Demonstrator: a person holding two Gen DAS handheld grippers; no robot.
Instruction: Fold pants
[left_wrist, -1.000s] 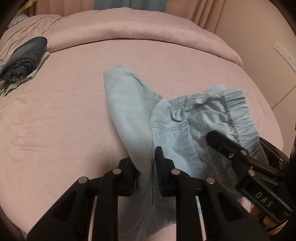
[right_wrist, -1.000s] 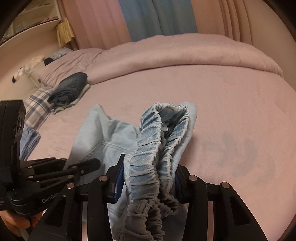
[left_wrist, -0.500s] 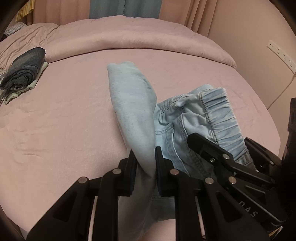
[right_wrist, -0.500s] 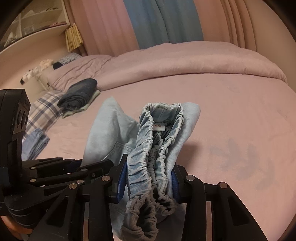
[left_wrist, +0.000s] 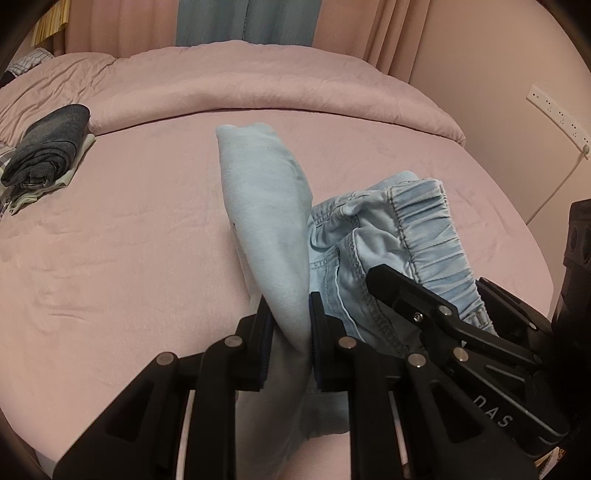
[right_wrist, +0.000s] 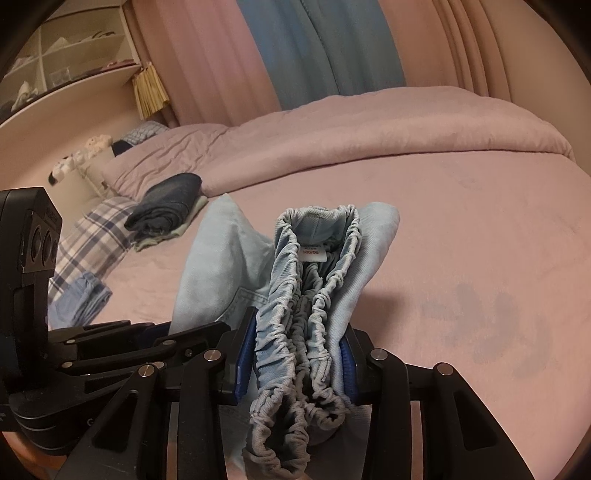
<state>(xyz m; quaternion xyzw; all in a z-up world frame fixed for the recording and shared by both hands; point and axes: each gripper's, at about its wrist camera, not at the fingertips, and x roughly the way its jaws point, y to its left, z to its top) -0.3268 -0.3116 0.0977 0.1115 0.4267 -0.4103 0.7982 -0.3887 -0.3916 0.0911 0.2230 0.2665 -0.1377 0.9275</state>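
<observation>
The left tongs (left_wrist: 290, 325) are pinching down almost fully closed on a folded leg of the light blue pants (left_wrist: 269, 236), the fabric rising out from between the pads as a tall ridge leaning toward the far side of the bed (left_wrist: 129, 258). The right tongs (right_wrist: 297, 350) are clamping the gathered elastic waistband (right_wrist: 314, 280) at a middling width, the bunched band filling the whole gap between the blue pads, with its loose end drooping below them and a small white size label showing inside the waist opening. The pants are hanging between the two tongs just above the pink bedsheet, near the front edge of the bed, with a back pocket and stitched seams facing the left wrist view. In that same view the right tongs are sitting just beside the left ones, black links crossing the lower right. A stack of folded dark clothes (left_wrist: 44, 155) is lying well apart near the pillows at the far left, and a plaid cloth (right_wrist: 92, 236) is lying beside it in the right wrist view. A rolled pink duvet (left_wrist: 258, 81) is lying across the back of the bed, under pink and blue curtains (right_wrist: 314, 48)
</observation>
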